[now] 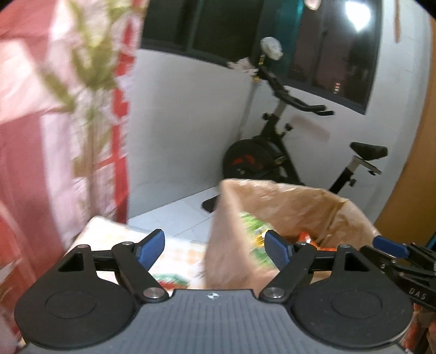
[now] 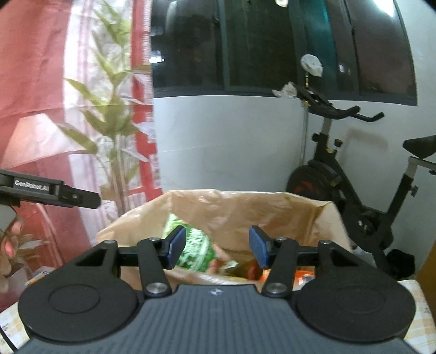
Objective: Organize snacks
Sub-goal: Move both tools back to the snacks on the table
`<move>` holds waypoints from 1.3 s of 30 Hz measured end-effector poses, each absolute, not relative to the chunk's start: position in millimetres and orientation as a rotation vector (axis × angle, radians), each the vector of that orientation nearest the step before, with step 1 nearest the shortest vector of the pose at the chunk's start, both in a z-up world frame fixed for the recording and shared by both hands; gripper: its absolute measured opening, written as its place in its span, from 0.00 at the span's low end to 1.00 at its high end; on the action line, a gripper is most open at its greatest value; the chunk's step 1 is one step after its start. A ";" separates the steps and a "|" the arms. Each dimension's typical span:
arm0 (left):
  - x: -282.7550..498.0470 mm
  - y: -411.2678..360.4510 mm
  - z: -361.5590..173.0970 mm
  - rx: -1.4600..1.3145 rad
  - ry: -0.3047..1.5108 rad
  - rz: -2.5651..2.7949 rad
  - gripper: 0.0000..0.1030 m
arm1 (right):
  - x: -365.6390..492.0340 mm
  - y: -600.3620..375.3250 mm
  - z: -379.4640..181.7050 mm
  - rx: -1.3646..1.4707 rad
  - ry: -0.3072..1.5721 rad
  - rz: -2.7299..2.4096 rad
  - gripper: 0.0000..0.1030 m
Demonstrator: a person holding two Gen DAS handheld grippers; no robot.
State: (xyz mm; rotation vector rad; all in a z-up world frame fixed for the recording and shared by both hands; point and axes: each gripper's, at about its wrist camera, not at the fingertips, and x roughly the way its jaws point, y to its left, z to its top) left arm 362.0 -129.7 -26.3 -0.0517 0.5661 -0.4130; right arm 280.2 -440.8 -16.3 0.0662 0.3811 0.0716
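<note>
Both left gripper [image 1: 214,246] and right gripper [image 2: 217,246] fingers apart, empty. Risk: paper bag [image 2: 245,212] probably tips when the green packet [image 2: 196,247] is pulled.

Dim indoor light with a reddish cast; a lamp's glare [image 1: 357,13] burns in the dark window [image 1: 335,54]. Beside it, motion blur smears the curtain [image 1: 54,109]; fisheye bends edges.

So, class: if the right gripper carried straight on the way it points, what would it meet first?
Probably the green snack packet inside the open brown paper bag; the right gripper is open and aimed into its mouth, though depth is unclear.
</note>
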 end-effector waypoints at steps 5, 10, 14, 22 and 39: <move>353.6 -78.7 -38.3 -0.068 0.578 -0.336 0.80 | 275.1 -422.0 -28.8 0.100 0.392 0.114 0.54; 351.3 -47.3 -60.3 -0.050 0.611 -0.283 0.80 | 275.5 -402.8 -47.2 0.115 0.420 0.137 0.55; 347.7 -29.4 -80.0 -0.061 0.640 -0.260 0.80 | 276.3 -386.2 -66.1 0.135 0.463 0.152 0.58; 339.3 -19.6 -116.7 -0.029 0.672 -0.247 0.80 | 289.6 -349.4 -122.6 0.162 0.598 0.203 0.58; 335.2 -7.4 -157.5 -0.018 0.683 -0.210 0.79 | 332.3 -313.0 -199.6 0.211 0.872 0.227 0.58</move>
